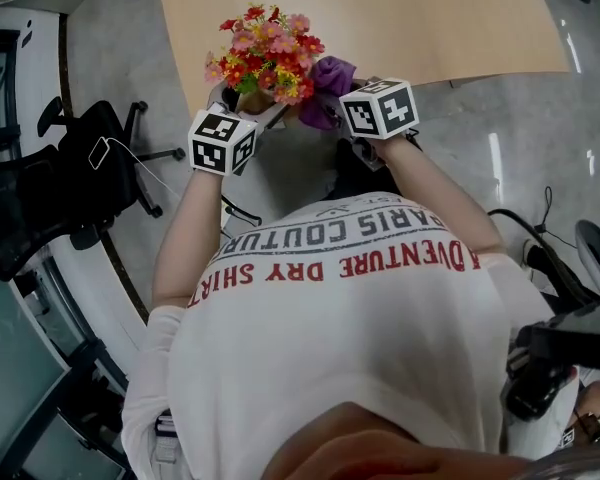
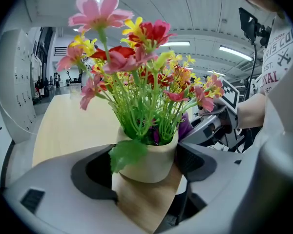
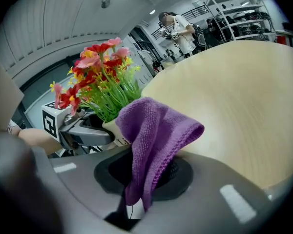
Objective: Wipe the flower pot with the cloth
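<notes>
- The flower pot sits right between the two pads of your left claw. The claw squeezes its round sides just under the rim. The pot looks small, hard and smooth — so I think it is light but slippery, and it could crack if it falls.
- The flowers stand tall above that claw, so the pot is likely tippy. Grip low on the fat part, never the stems, and squeeze gently.
- The cloth is pinched tight in your right claw. It folds up and flops over the front of the pads. It looks soft and knitted, so it should bend round the pot easily.
- The cloth's top fold is just ahead of the right claw and right next to the pot's side. I cannot tell if they touch.
- The table spreads out beyond both claws — I cannot tell if the pot stands on it or hangs above it.
</notes>
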Tool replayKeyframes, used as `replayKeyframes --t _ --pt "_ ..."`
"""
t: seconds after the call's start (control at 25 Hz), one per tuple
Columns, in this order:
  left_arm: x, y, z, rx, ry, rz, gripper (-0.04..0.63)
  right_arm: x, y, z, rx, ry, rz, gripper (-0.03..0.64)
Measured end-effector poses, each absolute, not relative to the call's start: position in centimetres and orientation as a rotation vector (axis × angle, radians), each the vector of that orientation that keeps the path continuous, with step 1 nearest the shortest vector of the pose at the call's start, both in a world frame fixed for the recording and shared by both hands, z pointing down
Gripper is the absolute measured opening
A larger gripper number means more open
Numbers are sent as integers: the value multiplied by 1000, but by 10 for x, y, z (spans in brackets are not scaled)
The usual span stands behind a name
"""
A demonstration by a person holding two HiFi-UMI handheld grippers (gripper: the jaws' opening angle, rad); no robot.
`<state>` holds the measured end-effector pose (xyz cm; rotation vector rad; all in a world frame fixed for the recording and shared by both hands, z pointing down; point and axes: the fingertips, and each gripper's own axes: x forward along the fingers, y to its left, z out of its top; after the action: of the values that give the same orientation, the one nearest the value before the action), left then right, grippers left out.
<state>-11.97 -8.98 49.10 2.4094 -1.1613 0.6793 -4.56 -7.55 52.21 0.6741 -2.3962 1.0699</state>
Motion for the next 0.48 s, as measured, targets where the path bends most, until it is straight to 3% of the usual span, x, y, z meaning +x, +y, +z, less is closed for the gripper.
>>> replayKeyframes --t 0.48 --pt "-126 -93 496 2437 -1119 701 396 -32 -86 503 573 -2404 1145 40"
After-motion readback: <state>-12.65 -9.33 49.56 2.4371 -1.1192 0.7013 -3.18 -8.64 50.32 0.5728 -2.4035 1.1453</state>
